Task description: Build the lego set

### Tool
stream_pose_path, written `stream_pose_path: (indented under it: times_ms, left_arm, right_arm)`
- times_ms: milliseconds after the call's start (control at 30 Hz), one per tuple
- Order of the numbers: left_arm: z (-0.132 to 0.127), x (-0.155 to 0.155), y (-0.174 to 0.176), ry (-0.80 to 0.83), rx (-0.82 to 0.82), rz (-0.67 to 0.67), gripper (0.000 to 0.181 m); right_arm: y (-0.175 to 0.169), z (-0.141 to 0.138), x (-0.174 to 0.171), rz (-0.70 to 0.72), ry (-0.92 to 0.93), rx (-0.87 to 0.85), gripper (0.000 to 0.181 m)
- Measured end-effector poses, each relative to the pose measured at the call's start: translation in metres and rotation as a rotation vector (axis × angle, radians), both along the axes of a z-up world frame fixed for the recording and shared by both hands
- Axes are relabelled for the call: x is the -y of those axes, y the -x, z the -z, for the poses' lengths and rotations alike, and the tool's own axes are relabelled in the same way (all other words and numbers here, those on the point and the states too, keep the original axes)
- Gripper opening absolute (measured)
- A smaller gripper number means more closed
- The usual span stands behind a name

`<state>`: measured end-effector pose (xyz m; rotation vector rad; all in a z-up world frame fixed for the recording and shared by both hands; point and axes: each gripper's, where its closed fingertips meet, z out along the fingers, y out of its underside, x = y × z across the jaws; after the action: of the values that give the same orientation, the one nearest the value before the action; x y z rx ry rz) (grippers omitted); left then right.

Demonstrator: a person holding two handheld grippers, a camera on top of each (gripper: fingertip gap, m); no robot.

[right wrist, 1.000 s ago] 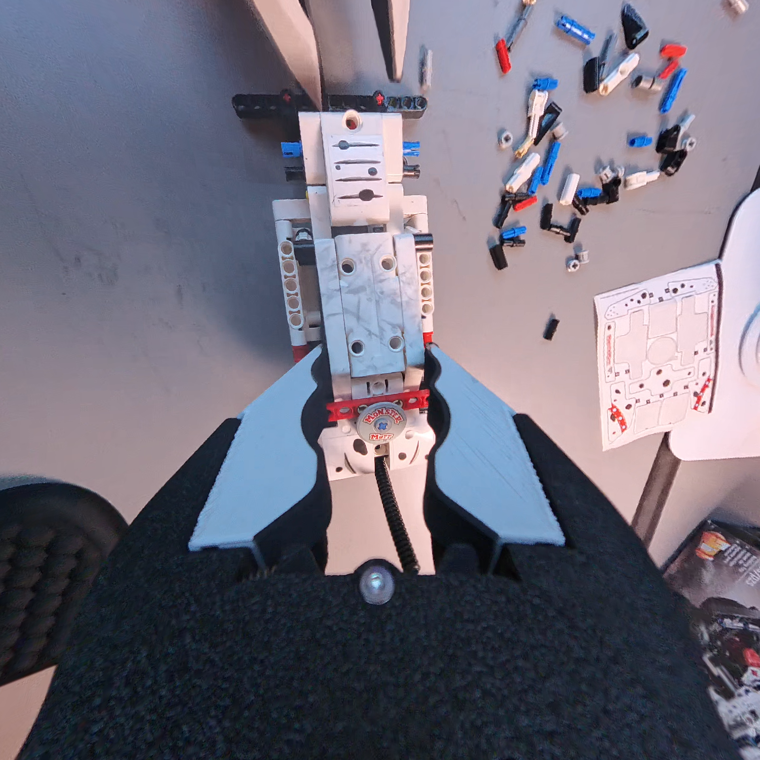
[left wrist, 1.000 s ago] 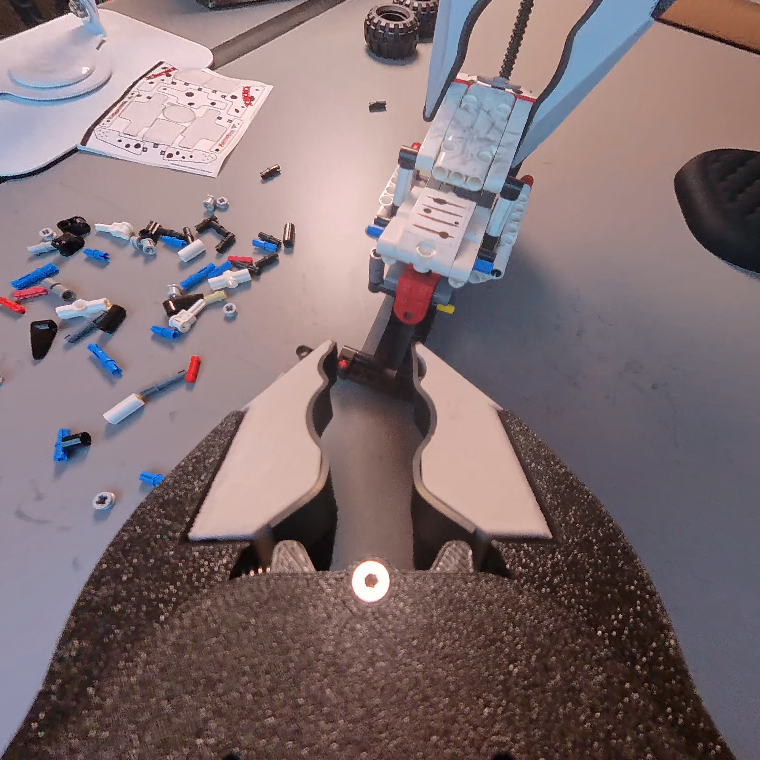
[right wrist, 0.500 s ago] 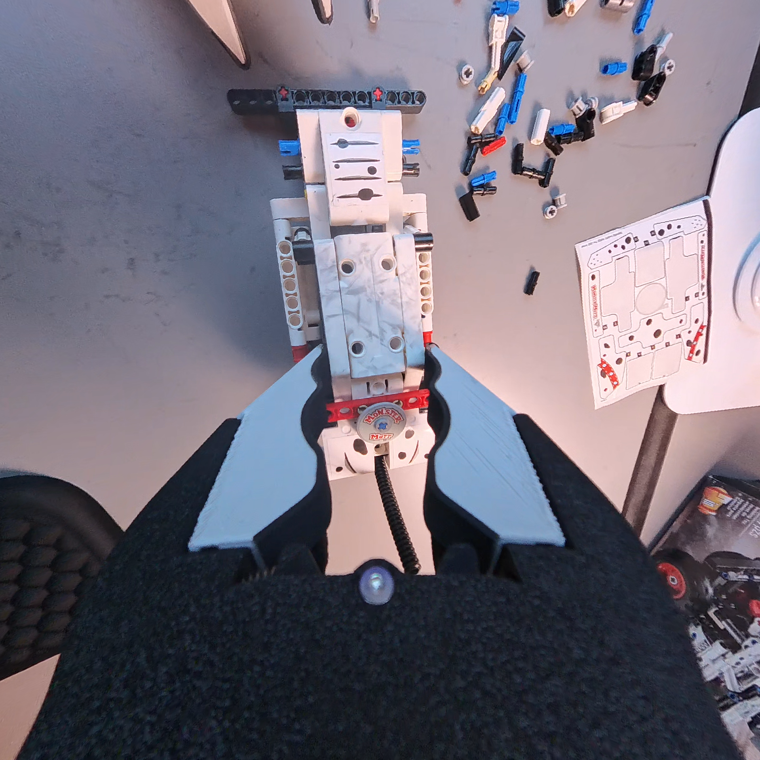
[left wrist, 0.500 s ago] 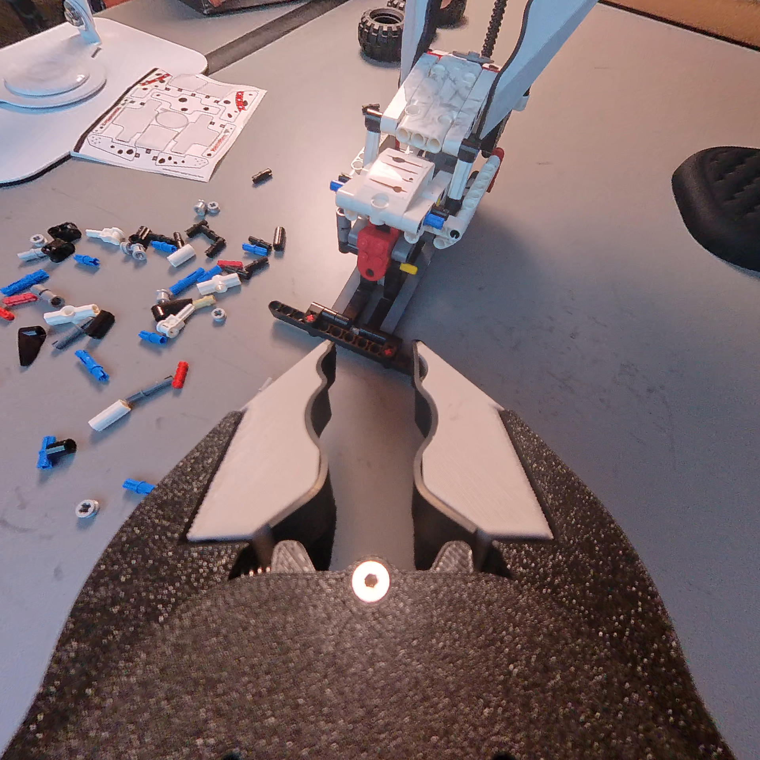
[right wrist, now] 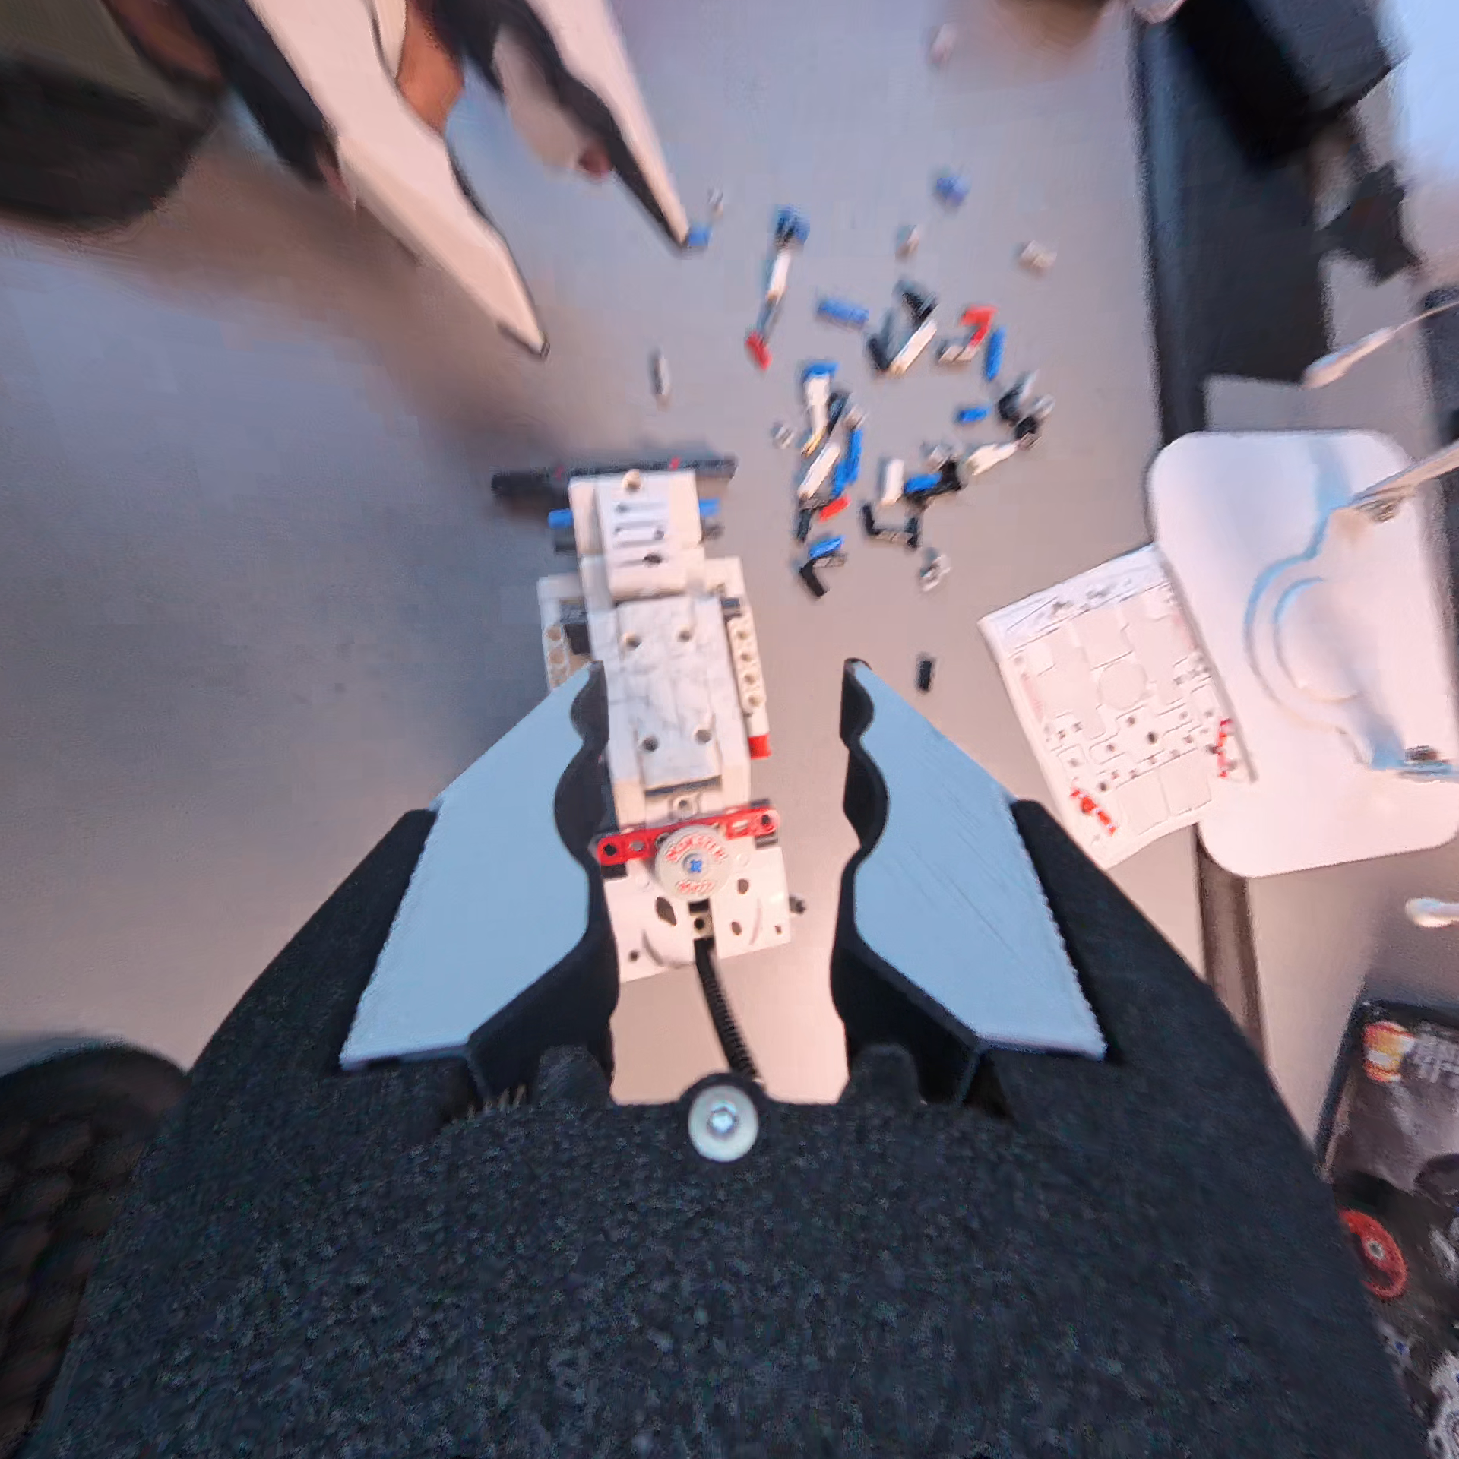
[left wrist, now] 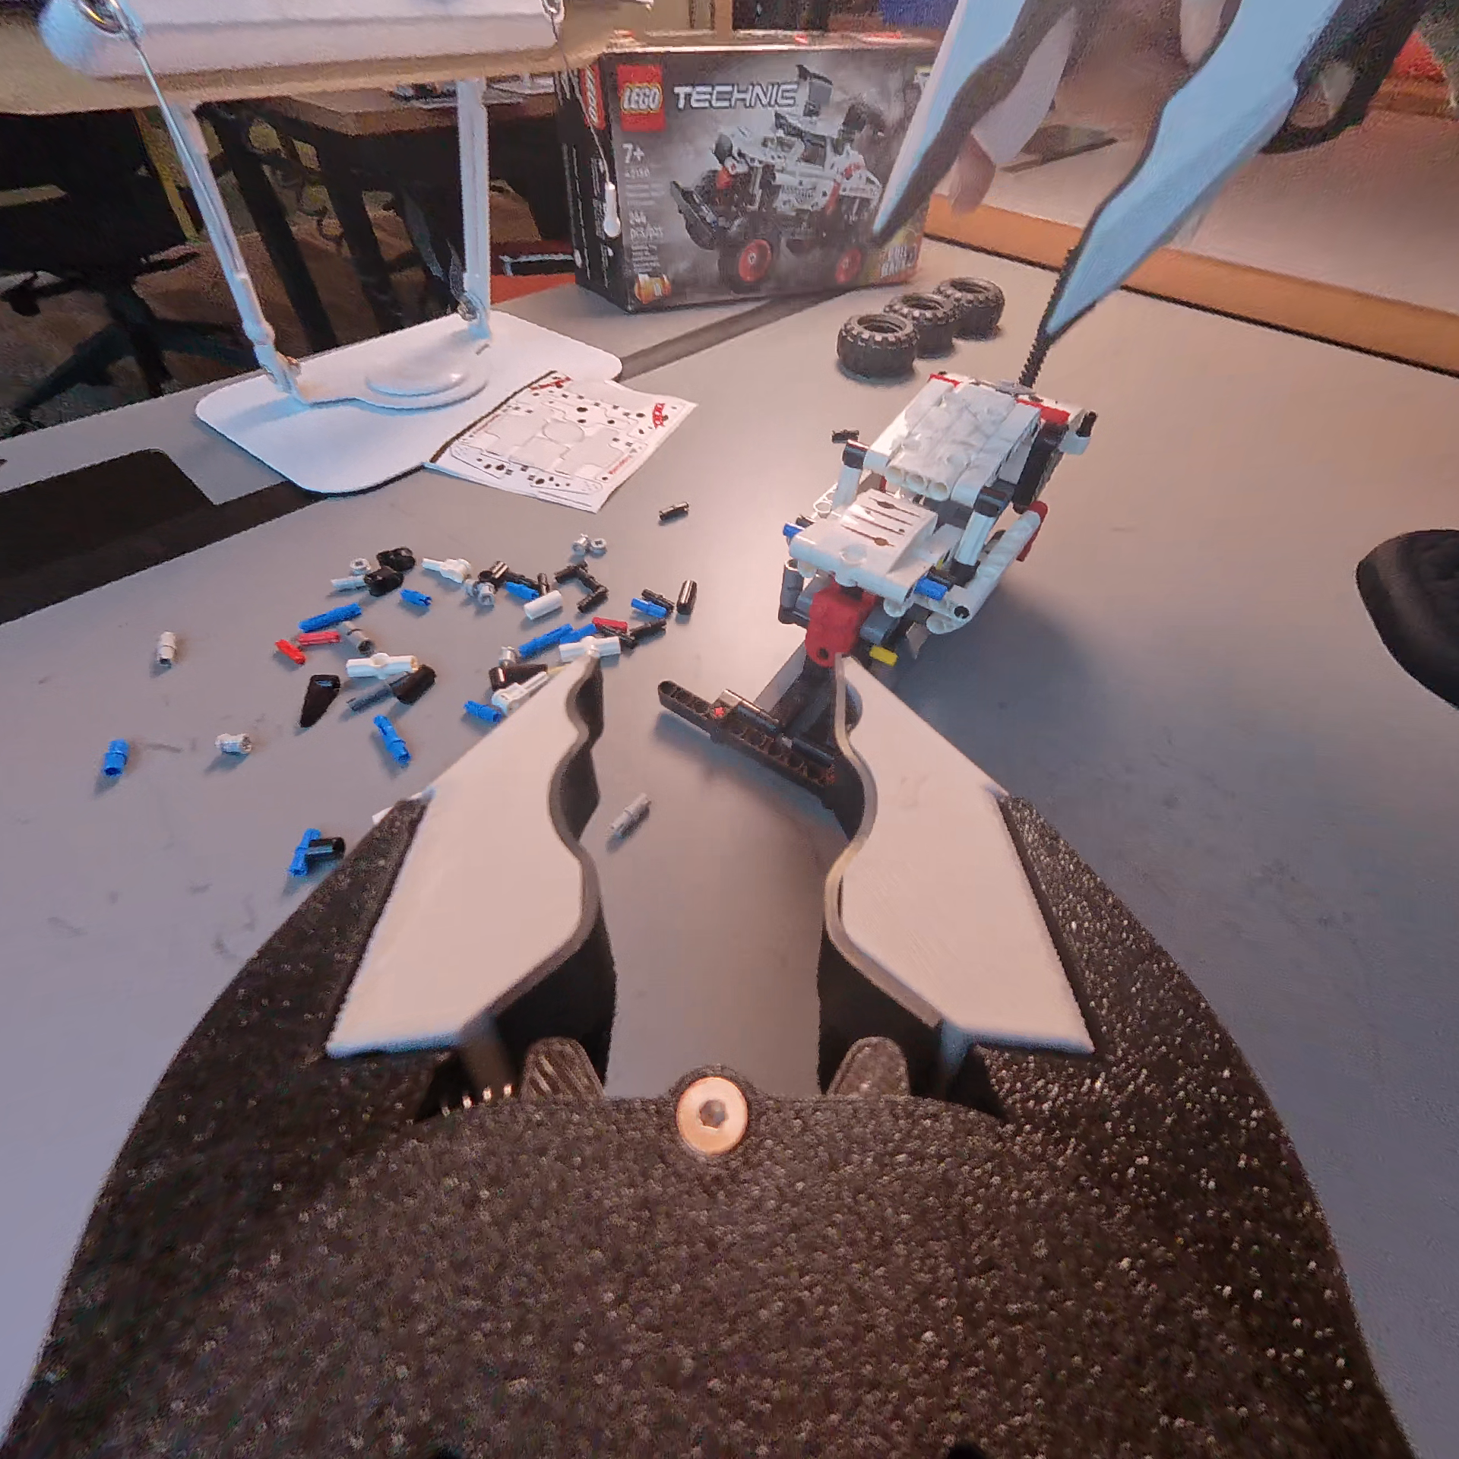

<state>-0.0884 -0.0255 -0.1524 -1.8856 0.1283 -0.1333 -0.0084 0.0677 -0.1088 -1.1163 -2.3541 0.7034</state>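
On the grey table [left wrist: 1184,789] sits my white lego truck [left wrist: 932,513], black front bar just ahead of my left gripper [left wrist: 714,695], fingers spread, empty. My right gripper [right wrist: 722,679] hangs over its rear, jaws apart, nothing held. Loose pieces [left wrist: 474,631] lie beside it.

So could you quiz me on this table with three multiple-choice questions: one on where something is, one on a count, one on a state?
1. Where do the loose pieces lie in the left wrist view?
A. left of the truck model
B. on its roof
C. inside the box

2. How many black tyres stand beside the box?
A. one
B. three
C. six

3. How is the right gripper?
A. shut on the model
B. open
C. shut on a tyre

Key: 1 A, they are scattered on the table; 2 B, three in a row; 3 B, a gap shows beside the model.
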Motion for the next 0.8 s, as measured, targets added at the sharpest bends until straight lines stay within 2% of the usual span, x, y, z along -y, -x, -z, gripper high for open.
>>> stream_pose_path:
  times_ms: [67,133,167,233,267,400,433,500,533,633,700,800]
  left_arm:
    - [-0.003,0.0,0.003,-0.021,0.009,-0.02,0.058]
    - [-0.004,0.0,0.005,-0.029,0.01,-0.03,0.058]
    - [-0.003,0.0,0.005,-0.031,0.007,-0.031,0.057]
    - [-0.002,-0.001,0.004,-0.032,-0.009,-0.032,0.056]
    - [-0.001,-0.001,0.004,-0.03,-0.019,-0.032,0.056]
    - [-0.004,-0.003,0.006,-0.05,-0.034,-0.05,0.054]
    - [-0.005,-0.003,0.008,-0.059,-0.031,-0.059,0.054]
    - [-0.008,-0.005,0.012,-0.076,-0.022,-0.077,0.054]
    - [-0.009,-0.005,0.014,-0.083,-0.017,-0.085,0.053]
    - [-0.011,-0.005,0.018,-0.094,-0.007,-0.101,0.053]
    - [-0.011,-0.005,0.019,-0.098,-0.005,-0.107,0.052]
    - [-0.011,-0.005,0.02,-0.094,0.0,-0.107,0.052]
  right_arm:
    - [0.018,-0.032,-0.015,0.051,0.046,-0.174,0.057]
    - [0.038,-0.064,-0.048,0.166,0.061,-0.371,0.051]
    - [0.047,-0.078,-0.071,0.247,0.051,-0.463,0.044]
    - [0.058,-0.103,-0.12,0.408,0.031,-0.649,0.014]
    - [0.061,-0.111,-0.141,0.471,0.039,-0.722,0.0]
    - [0.071,-0.12,-0.215,0.71,-0.026,-0.87,0.0]
    - [0.075,-0.12,-0.226,0.743,-0.038,-0.891,0.008]
    - [0.085,-0.117,-0.244,0.8,-0.041,-0.906,0.044]
    - [0.09,-0.115,-0.251,0.829,-0.042,-0.911,0.056]
    - [0.105,-0.109,-0.27,0.895,-0.032,-0.928,0.078]
    - [0.116,-0.105,-0.273,0.909,-0.002,-0.922,0.083]
    - [0.13,-0.105,-0.275,0.909,-0.022,-0.931,0.082]
